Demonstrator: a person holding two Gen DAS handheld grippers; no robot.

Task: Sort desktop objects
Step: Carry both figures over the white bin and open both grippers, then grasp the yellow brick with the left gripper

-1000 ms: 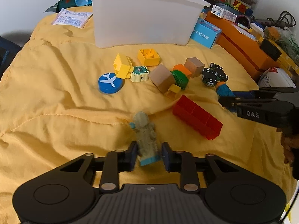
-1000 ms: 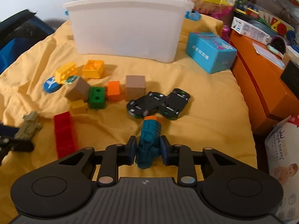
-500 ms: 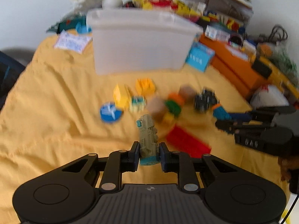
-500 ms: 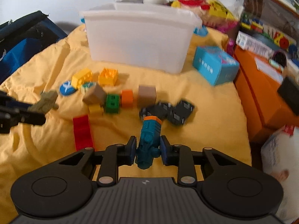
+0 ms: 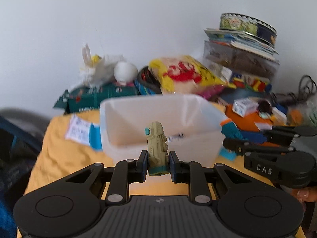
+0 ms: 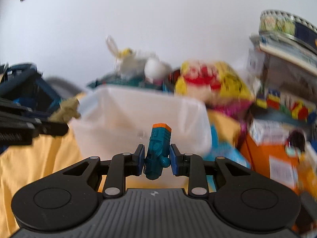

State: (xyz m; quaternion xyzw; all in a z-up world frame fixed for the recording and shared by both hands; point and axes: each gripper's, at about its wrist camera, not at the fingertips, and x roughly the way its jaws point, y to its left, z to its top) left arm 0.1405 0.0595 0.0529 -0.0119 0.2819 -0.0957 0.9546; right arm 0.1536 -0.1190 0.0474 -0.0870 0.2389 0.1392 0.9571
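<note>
My left gripper is shut on a beige toy figure with teal trim, which stands upright between the pads. It is held in the air just in front of the white plastic bin. My right gripper is shut on a teal toy figure with an orange tip, also raised before the white plastic bin. In the left wrist view the right gripper shows at the right with its teal toy near the bin's right corner. The loose blocks on the cloth are out of view.
A yellow cloth covers the surface under the bin. Behind the bin lie a yellow and red bag, a white plush toy and a green box. An orange case and stacked books crowd the right.
Both grippers rose off the cloth with their toys and moved toward the bin. The view tilted up, so the blocks on the cloth dropped out of sight.
</note>
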